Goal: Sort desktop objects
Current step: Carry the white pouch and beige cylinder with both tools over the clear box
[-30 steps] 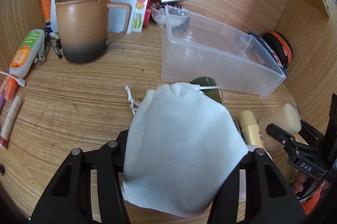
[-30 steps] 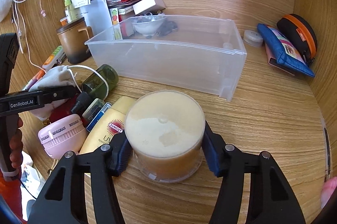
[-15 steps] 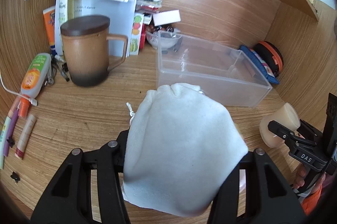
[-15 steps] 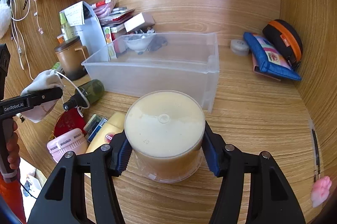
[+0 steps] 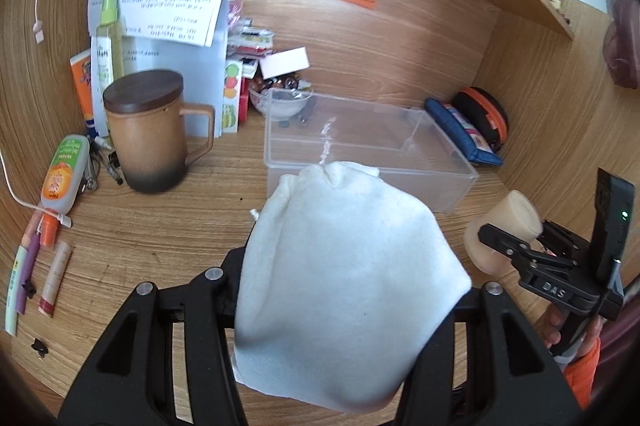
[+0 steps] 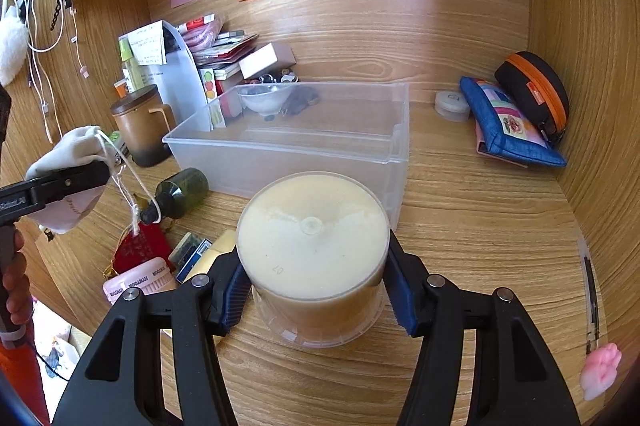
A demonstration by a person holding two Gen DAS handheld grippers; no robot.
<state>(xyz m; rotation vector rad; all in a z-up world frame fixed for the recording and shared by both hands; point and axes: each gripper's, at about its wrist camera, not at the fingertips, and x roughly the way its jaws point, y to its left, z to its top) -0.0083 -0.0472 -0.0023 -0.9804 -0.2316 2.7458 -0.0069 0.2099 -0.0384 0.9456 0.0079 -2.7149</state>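
My left gripper is shut on a white drawstring pouch and holds it in the air in front of the clear plastic bin. The pouch also shows in the right wrist view, its cord hanging down. My right gripper is shut on a cream-coloured round jar, lifted above the desk near the bin's front corner. The jar and right gripper also show in the left wrist view. The bin looks empty inside.
A brown lidded mug, papers and tubes stand at the left. A dark green bottle, a red tag, a pink box and a yellow tube lie left of the jar. A blue pouch and an orange-zipped case sit at the right wall.
Both grippers have risen with their loads. The pouch has come up off the desk toward the bin, and the jar has been lifted away from the pile of small items.
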